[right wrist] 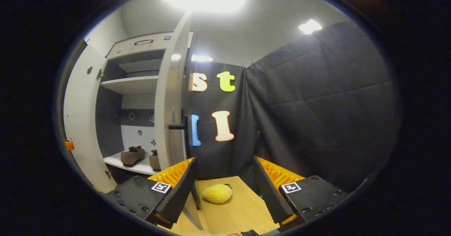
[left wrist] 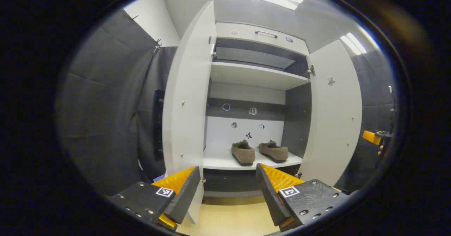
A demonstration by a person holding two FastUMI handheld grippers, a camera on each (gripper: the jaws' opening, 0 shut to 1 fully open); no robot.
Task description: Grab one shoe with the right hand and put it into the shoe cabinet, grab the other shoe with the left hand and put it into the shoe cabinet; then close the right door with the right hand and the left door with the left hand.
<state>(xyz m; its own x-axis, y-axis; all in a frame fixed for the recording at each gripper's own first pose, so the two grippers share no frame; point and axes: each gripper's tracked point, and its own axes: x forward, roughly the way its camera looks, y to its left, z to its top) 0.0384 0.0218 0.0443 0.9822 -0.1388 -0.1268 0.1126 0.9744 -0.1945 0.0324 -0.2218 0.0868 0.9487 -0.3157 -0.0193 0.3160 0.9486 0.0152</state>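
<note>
Two brown shoes stand side by side on the lower shelf of the white shoe cabinet: one shoe on the left, the other shoe on the right. Both doors stand wide open: the left door and the right door. My left gripper is open and empty, facing the shelf from a distance. In the right gripper view the right door shows edge-on with its dark handle, and the shoes sit behind it. My right gripper is open and empty, just right of that door's edge.
A yellow soft object lies on the wooden floor by the right door's foot. Black cloth walls close in on both sides. An upper shelf and a top drawer with a handle sit above the shoes.
</note>
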